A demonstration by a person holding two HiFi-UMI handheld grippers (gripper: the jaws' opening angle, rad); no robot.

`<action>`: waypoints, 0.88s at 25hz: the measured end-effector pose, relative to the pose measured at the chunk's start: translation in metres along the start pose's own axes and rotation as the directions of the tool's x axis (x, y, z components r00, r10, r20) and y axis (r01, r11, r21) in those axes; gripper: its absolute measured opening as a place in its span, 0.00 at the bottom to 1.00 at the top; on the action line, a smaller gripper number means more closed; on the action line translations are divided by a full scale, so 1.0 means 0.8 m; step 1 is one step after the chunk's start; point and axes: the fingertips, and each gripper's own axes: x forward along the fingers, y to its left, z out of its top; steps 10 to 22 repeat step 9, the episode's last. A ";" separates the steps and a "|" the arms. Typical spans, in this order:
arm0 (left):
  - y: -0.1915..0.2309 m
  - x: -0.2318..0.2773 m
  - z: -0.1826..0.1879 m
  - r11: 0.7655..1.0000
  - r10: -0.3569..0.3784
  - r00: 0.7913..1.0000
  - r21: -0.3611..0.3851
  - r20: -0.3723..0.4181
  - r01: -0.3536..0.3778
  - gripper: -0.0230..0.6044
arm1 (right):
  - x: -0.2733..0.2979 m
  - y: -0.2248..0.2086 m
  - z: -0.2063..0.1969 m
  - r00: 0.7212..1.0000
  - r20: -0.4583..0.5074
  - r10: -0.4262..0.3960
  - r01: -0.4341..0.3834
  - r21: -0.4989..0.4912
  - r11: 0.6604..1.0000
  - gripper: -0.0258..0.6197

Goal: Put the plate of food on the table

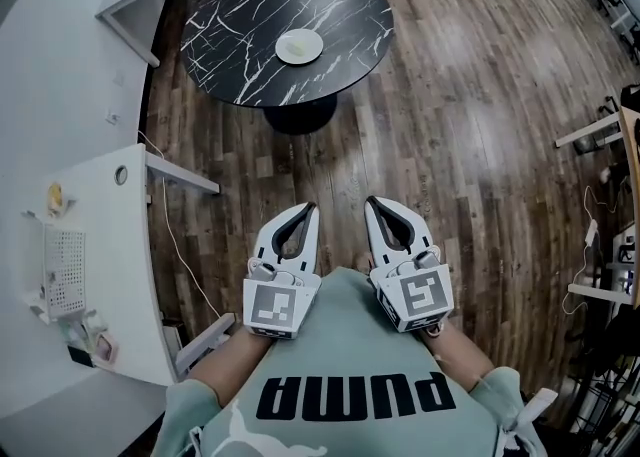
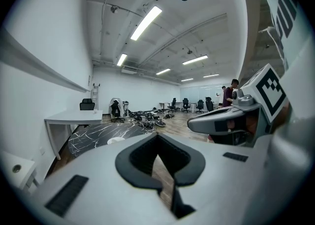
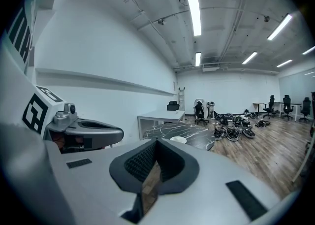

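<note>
Left gripper (image 1: 303,208) and right gripper (image 1: 374,202) are hovering side by side over the wood-plank floor (image 1: 480,125), both clenched on nothing, dark ribbed pads (image 2: 140,156) meeting. Pale round plate (image 1: 299,46) is sitting near the centre of the round, black, white-veined table (image 1: 235,35), well ahead.

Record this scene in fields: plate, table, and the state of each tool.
plate: on the table, near its middle; contents too small to tell
table: round, black marbled top
left tool: shut, empty, held close to the person's body
right tool: shut, empty, beside the left tool
contact: neither tool touches the plate; both are well short of the table
task: plate already on the table
</note>
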 end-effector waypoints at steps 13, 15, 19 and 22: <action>0.021 -0.007 -0.005 0.999 -0.026 0.997 0.022 -0.067 0.027 0.05 | 0.016 0.014 0.008 1.000 0.001 -0.012 0.012 -0.003 1.000 0.05; 0.021 -0.007 -0.005 0.999 -0.026 0.997 0.022 -0.067 0.027 0.05 | 0.016 0.014 0.008 1.000 0.001 -0.012 0.012 -0.003 1.000 0.05; 0.021 -0.007 -0.005 0.999 -0.026 0.997 0.022 -0.067 0.027 0.05 | 0.016 0.014 0.008 1.000 0.001 -0.012 0.012 -0.003 1.000 0.05; 0.021 -0.007 -0.005 0.999 -0.026 0.997 0.022 -0.067 0.027 0.05 | 0.016 0.014 0.008 1.000 0.001 -0.012 0.012 -0.003 1.000 0.05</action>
